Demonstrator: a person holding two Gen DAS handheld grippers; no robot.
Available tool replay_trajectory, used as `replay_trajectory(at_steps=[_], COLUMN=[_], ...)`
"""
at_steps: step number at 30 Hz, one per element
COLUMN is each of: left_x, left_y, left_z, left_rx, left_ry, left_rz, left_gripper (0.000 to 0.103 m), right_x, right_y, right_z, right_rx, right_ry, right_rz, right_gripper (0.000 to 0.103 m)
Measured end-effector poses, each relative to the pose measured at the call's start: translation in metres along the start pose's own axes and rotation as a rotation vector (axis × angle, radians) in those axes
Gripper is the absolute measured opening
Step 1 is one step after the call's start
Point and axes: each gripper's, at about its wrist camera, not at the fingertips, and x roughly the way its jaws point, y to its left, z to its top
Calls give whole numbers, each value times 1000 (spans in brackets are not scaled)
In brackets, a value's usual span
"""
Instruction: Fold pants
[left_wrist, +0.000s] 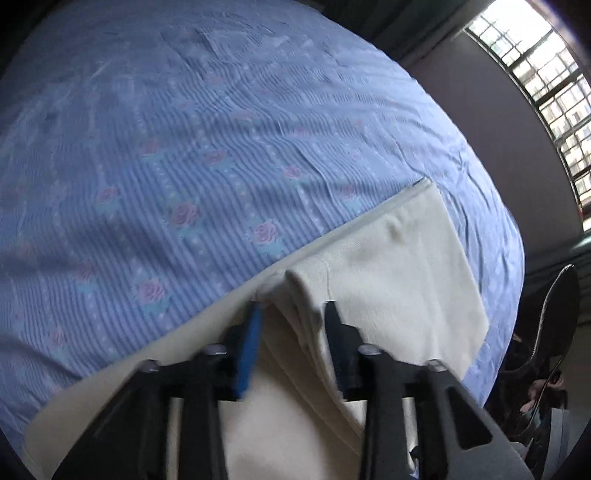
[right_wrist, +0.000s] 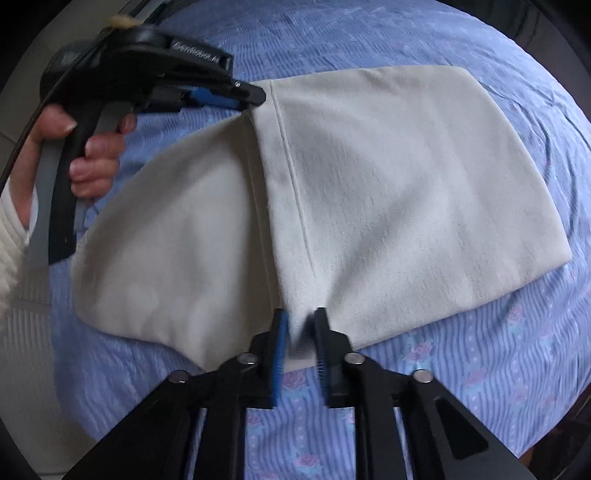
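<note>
Both grippers, left (right_wrist: 255, 96) and right (right_wrist: 300, 334), pinched one cream pants (right_wrist: 388, 184) on one bed (right_wrist: 480, 369).

Blue rose-patterned bedsheet (left_wrist: 221, 129); bright barred window (left_wrist: 546, 85) beside a plain wall (left_wrist: 480, 122).

Cream-coloured pants (right_wrist: 369, 192) are lying folded across a blue striped, rose-printed bedsheet (right_wrist: 498, 369). One layer is draping over another, its stitched hem running across the middle, and two opposite ends of that hem are lifting slightly.
</note>
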Motion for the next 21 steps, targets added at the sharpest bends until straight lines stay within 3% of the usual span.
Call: replay_trajectory(at_steps=[12,16,21], left_x=[6,20,40], left_y=[-2,-5,3], left_z=[-3,1,7], left_rx=[-56,-51,-123], left_ry=[34,48,71], left_rz=[-112,-81,-64], left_gripper=[37,37,37], right_x=[20,27,32], right_y=[11,5,-3], right_z=[-5,-4,-3], right_rx=[-26,-1,43], right_ry=[-12,-9,-2], right_rz=[-87,-94,-81], right_gripper=[33,33,33])
